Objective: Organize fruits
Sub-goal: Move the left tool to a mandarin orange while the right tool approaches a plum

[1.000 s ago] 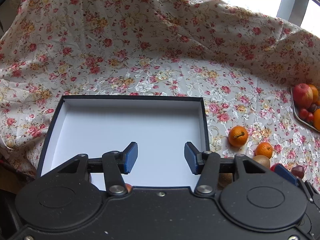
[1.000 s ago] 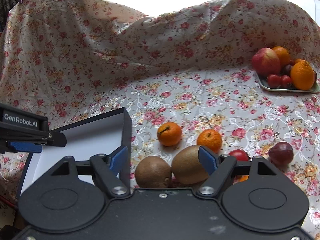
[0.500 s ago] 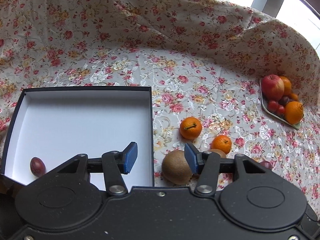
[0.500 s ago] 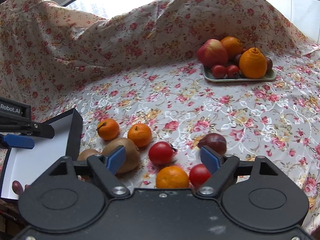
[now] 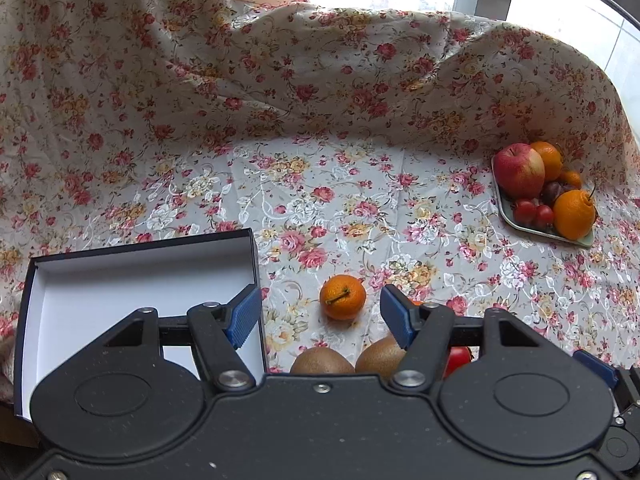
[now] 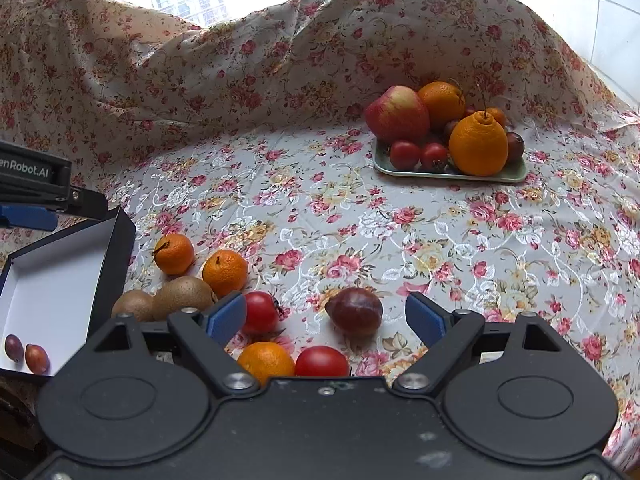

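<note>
My left gripper (image 5: 320, 314) is open and empty, with a mandarin (image 5: 343, 297) lying on the cloth between its fingers and two kiwis (image 5: 322, 361) just below. The dark box (image 5: 256, 264) with a white inside sits to its left. In the right wrist view my right gripper (image 6: 326, 316) is open over a dark red plum (image 6: 354, 312), a red tomato (image 6: 261, 312), an orange (image 6: 266, 362) and another tomato (image 6: 322, 361). Two mandarins (image 6: 174, 253) and two kiwis (image 6: 182, 298) lie by the box (image 6: 118, 256), which holds two small dark fruits (image 6: 26, 354).
A pale green tray (image 6: 448, 174) at the back right carries an apple (image 6: 396, 114), oranges, small tomatoes and plums. The floral cloth (image 6: 360, 224) covers the table and rises in folds behind. The left gripper's body (image 6: 36, 184) hangs over the box's far end.
Both grippers have swung to the right. The left one has left the box and now frames the mandarin. The right one has moved from the kiwis to the plum and tomatoes.
</note>
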Demonstrator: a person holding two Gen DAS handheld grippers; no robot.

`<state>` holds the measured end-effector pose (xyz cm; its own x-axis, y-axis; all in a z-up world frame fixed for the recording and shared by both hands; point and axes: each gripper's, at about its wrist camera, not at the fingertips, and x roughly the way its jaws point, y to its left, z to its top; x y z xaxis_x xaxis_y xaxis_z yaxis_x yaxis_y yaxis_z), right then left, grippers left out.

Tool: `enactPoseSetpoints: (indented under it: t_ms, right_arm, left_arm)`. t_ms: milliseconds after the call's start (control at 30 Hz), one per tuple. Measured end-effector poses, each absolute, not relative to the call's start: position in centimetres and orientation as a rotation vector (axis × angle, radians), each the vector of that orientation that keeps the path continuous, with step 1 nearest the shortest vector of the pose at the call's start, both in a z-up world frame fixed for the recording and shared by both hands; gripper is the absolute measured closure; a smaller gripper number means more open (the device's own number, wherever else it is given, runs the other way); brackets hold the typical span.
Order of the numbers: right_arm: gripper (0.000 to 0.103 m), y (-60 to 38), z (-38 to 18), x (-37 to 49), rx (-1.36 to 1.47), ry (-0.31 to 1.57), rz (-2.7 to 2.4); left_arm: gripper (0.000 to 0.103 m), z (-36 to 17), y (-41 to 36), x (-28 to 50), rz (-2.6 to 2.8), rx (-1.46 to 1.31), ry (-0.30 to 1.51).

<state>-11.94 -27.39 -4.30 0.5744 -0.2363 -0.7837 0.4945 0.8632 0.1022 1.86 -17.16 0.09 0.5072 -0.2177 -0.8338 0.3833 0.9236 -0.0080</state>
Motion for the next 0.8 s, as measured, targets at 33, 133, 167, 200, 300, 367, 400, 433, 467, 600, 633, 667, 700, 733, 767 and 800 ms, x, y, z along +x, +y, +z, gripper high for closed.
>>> enactPoseSetpoints:
  t_ms: [33,133,167,200,300,367,400,433,467,600,633,667,700,733,767,800]
  right_arm:
    - [0.012,-27.7,-4.2,-11.5,0.324,0.872,-0.435]
    - [0.012,-28.8,-3.9,-10.4,0.298,0.909,-0.439]
    - [0.012,-29.2,-3.8,-10.0,0.294,0.914,-0.442]
    - [0.012,-29.5,-3.9,-9.7,0.295,0.918,-0.441]
    - [0.012,-30.5,-4.5,-9.1,0.321,0.938,-0.447]
    - [0.012,-30.9,-5.2,-8.7,0.335,0.962,-0.453]
    - [0.012,-31.0,-5.5,-8.6,0.337,0.976,-0.461]
    - [0.012,-31.0,-5.8,-8.4,0.338,0.988,-0.466]
    - [0.012,-31.0,-6.1,-8.3,0.338,1.0,-0.467]
    - [0.012,-30.7,-6.9,-7.8,0.342,1.033,-0.463]
    - [0.012,-30.6,-7.0,-7.8,0.348,1.031,-0.46]
    - [0.012,-30.6,-7.1,-7.7,0.354,1.03,-0.458]
    - [0.012,-30.6,-7.2,-7.6,0.36,1.03,-0.455]
    - [0.012,-30.5,-7.2,-7.5,0.367,1.029,-0.455]
    - [0.012,-30.5,-7.2,-7.5,0.376,1.028,-0.455]
    - [0.012,-30.6,-7.2,-7.4,0.387,1.026,-0.453]
  left_arm:
    - [0.036,0.0,-17.5,2.2,-0.366,0.199,0.977]
    - [0.035,-0.3,-18.2,3.1,-0.37,0.232,0.976]
    - [0.035,-0.4,-18.3,3.4,-0.365,0.239,0.977]
    - [0.035,-0.7,-18.4,3.7,-0.361,0.244,0.98]
    - [0.035,-1.6,-18.6,4.8,-0.358,0.244,1.014]
    - [0.035,-2.2,-18.8,5.5,-0.363,0.244,1.039]
    - [0.035,-2.4,-18.9,5.8,-0.367,0.248,1.047]
    - [0.035,-2.7,-19.2,6.1,-0.373,0.255,1.053]
    - [0.035,-2.9,-19.3,6.4,-0.38,0.262,1.057]
    - [0.035,-4.1,-19.7,7.5,-0.414,0.276,1.101]
    - [0.035,-4.4,-19.5,7.7,-0.421,0.258,1.12]
    - [0.035,-4.7,-19.5,7.9,-0.43,0.245,1.137]
    - [0.035,-5.0,-19.5,8.1,-0.437,0.236,1.16]
    - [0.035,-5.3,-19.6,8.2,-0.442,0.236,1.169]
    - [0.035,-5.5,-19.8,8.2,-0.447,0.244,1.172]
    - [0.035,-5.7,-20.0,8.2,-0.451,0.258,1.17]
